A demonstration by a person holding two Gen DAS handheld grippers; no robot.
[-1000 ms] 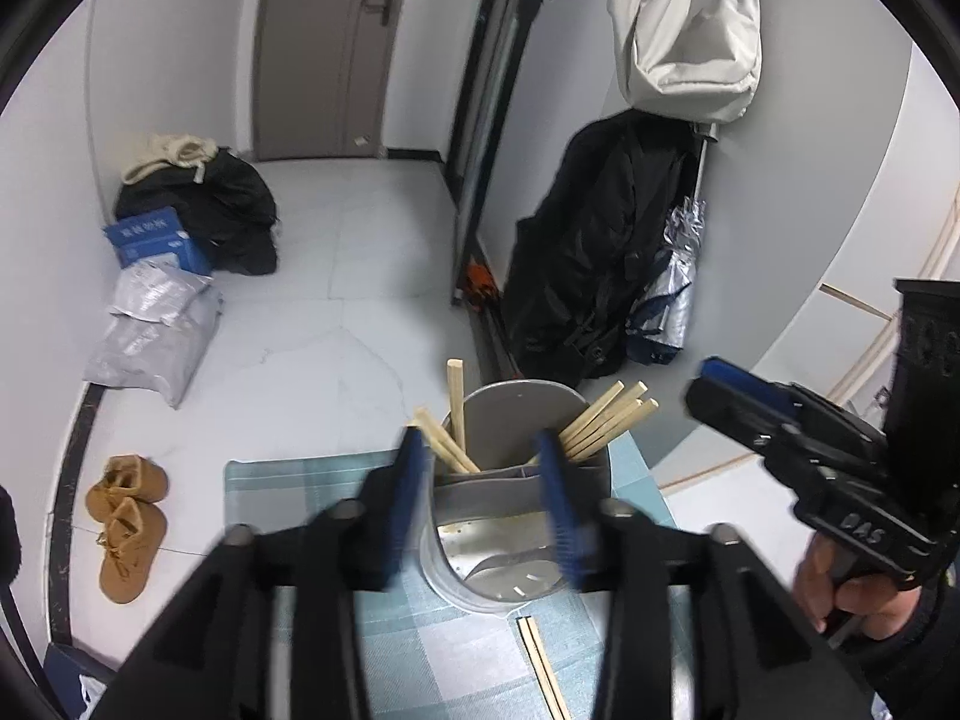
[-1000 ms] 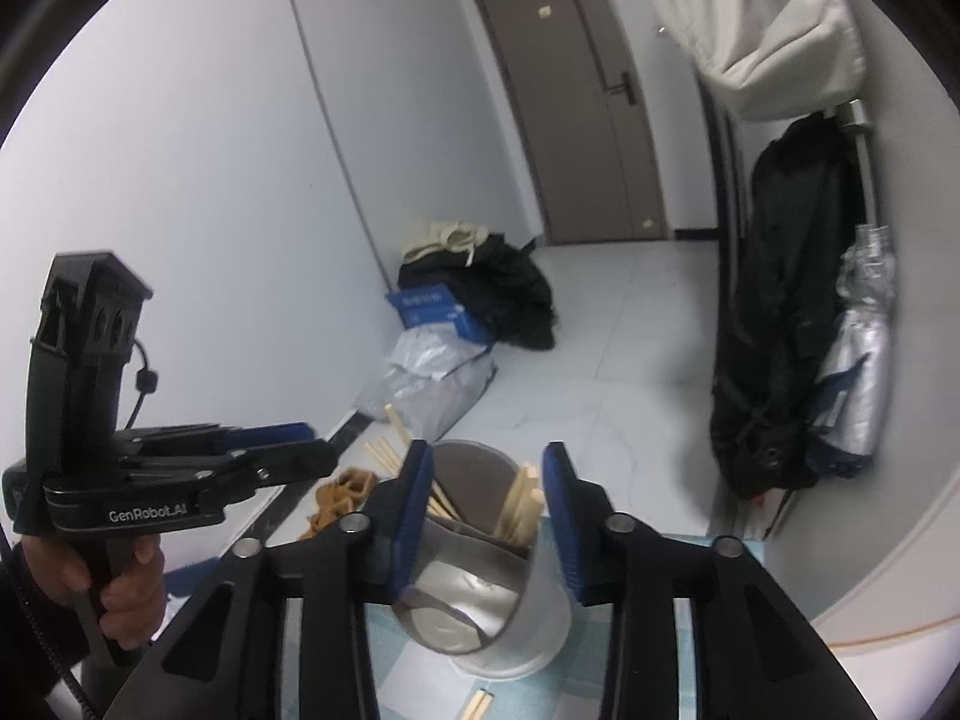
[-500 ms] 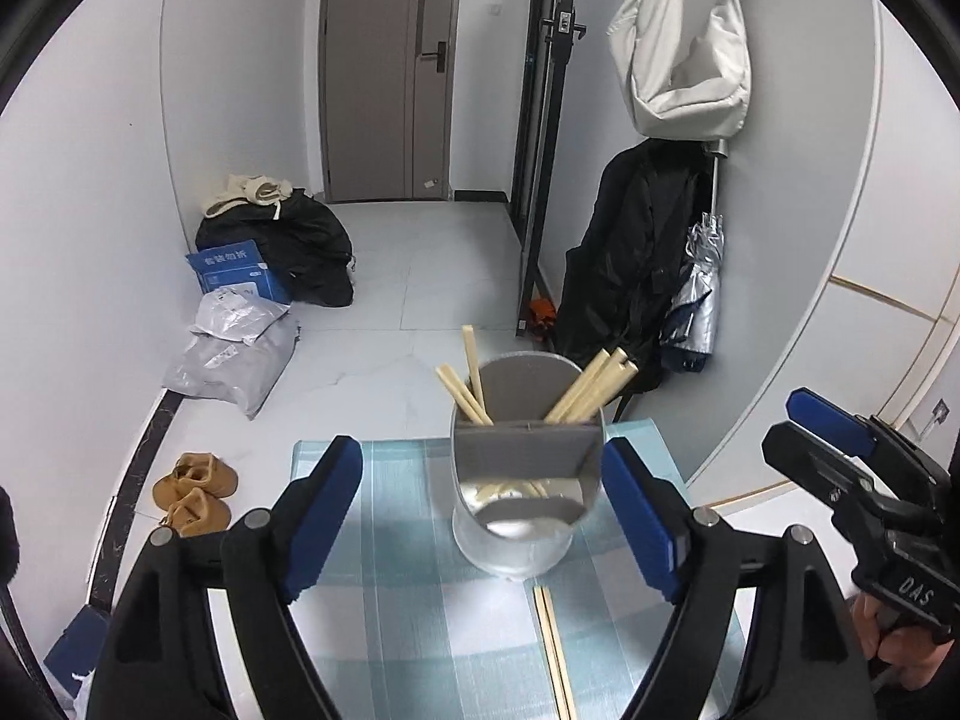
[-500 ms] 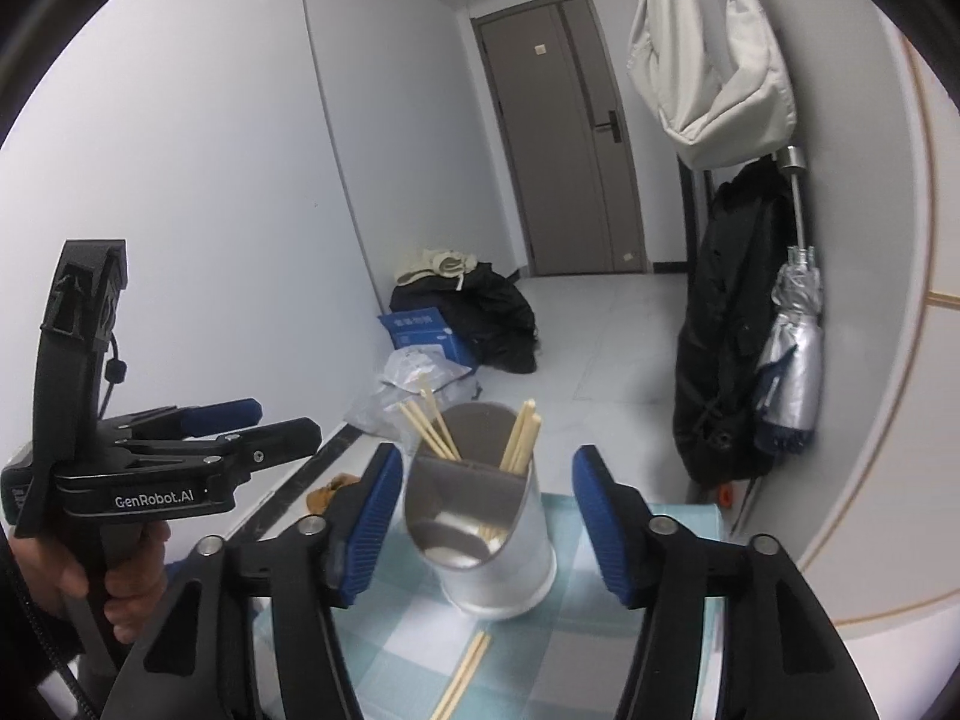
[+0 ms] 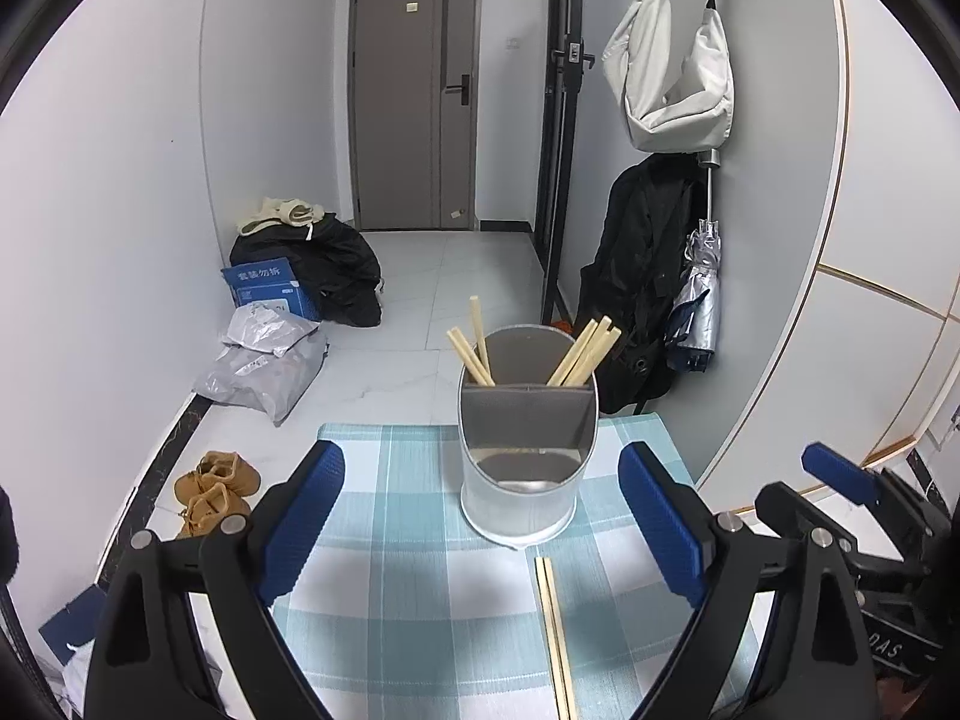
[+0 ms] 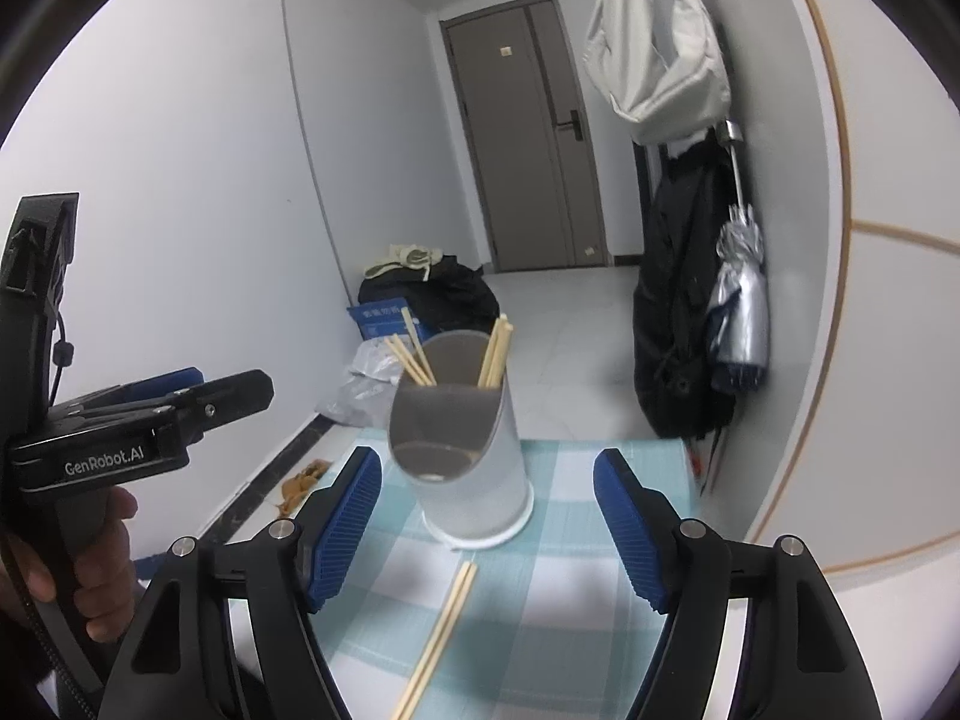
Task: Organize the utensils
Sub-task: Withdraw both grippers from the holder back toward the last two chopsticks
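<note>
Both of my grippers have drawn back from the utensil holder (image 5: pixel 528 450) since a second ago, when each had its blue pads close beside the holder's walls; their jaws now stand wide apart and hold nothing. My left gripper (image 5: pixel 480 531) frames the holder from in front without touching it, and my right gripper (image 6: pixel 486 531) does the same from a slightly different angle, with the holder (image 6: pixel 462 450) upright between and beyond its pads. This grey-white holder stands on the blue-and-white checked cloth (image 5: pixel 390 570) and has a divider across its mouth. Behind the divider, chopsticks in the holder (image 5: pixel 474 348) lean left in one group and right in another, while the front compartment shows only a reflective floor. One loose pair of chopsticks (image 5: pixel 555 630) lies flat on the cloth just in front of the holder's base, running toward me; the right wrist view shows the same pair (image 6: pixel 441 636) slanting between the pads.
</note>
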